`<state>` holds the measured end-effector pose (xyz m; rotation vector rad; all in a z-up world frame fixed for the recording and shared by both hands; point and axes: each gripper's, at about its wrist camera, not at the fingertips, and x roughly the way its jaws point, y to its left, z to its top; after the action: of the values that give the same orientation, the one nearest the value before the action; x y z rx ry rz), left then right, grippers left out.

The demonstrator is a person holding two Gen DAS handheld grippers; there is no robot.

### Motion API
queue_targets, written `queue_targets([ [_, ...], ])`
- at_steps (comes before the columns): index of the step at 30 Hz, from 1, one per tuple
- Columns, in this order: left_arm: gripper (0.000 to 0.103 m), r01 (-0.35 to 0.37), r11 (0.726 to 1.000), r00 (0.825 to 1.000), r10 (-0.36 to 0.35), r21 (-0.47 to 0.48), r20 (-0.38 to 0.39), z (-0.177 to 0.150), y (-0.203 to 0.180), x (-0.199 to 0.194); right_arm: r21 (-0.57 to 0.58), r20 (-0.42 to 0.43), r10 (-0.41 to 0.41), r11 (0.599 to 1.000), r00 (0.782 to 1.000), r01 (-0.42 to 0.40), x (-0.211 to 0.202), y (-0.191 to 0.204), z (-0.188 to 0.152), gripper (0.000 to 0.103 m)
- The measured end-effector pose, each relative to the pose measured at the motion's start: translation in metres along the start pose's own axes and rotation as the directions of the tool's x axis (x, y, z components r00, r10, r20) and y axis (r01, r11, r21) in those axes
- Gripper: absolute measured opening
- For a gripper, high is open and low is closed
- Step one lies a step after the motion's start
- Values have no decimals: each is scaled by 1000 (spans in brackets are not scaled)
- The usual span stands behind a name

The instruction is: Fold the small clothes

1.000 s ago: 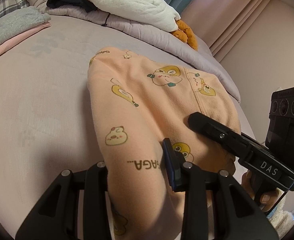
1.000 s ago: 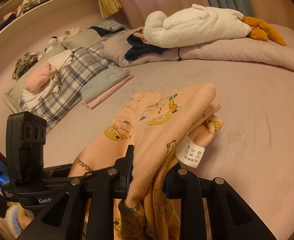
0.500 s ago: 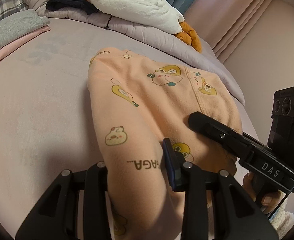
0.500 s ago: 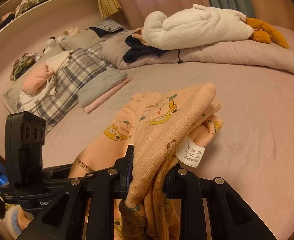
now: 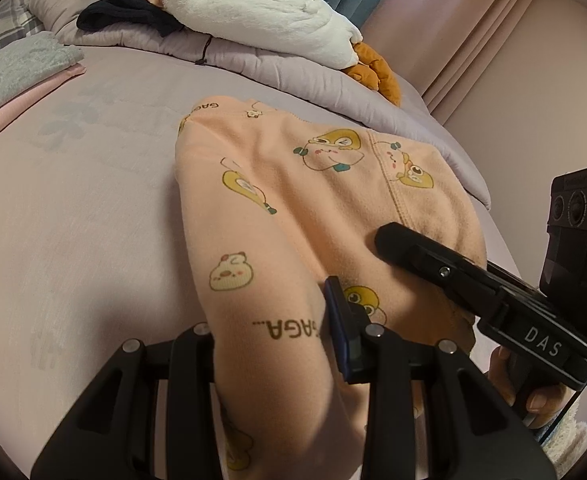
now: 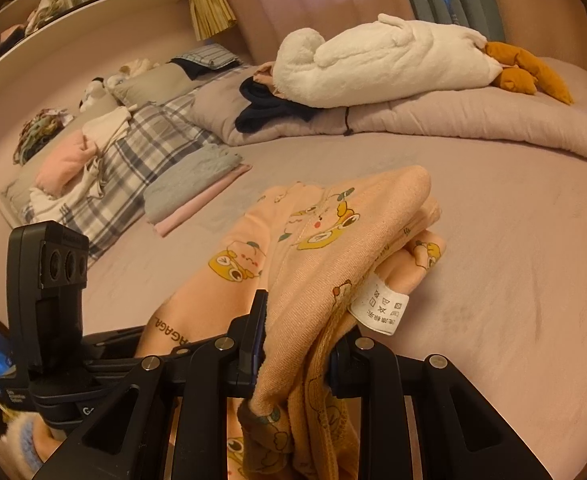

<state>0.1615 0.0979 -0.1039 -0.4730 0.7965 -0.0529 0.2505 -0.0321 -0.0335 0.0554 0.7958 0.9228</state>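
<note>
Two grippers grip one garment, each on a near corner

Left wrist view: the left gripper (image 5: 277, 344) is clenched on the near left edge of the peach garment (image 5: 313, 192). Its blue-padded finger (image 5: 339, 328) presses the cloth; the opposite finger is hidden behind the fabric. The garment runs straight ahead from the claw, long axis pointing away, and its far end rests on the bed (image 5: 73, 200). The right gripper (image 5: 409, 248) enters from the right and touches the same near edge.

Right wrist view: the right gripper (image 6: 297, 344) is clenched on a bunched, multi-layer edge of the garment (image 6: 325, 240), with the care label (image 6: 379, 306) hanging just beside the claw. The garment extends forward and slightly left onto the bed (image 6: 513, 260). The left gripper (image 6: 105, 344) sits close on the left.

Judgement: both claws are equally near; the coming fold carries the held edge forward along the long axis toward the far end
</note>
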Motion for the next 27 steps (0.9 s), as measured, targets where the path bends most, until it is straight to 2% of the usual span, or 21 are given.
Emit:
queue_targets([
  [27, 34, -34, 999, 999, 33, 31, 22, 20, 5, 18, 23, 27, 13, 1000, 1000, -14, 14, -11, 12, 26],
])
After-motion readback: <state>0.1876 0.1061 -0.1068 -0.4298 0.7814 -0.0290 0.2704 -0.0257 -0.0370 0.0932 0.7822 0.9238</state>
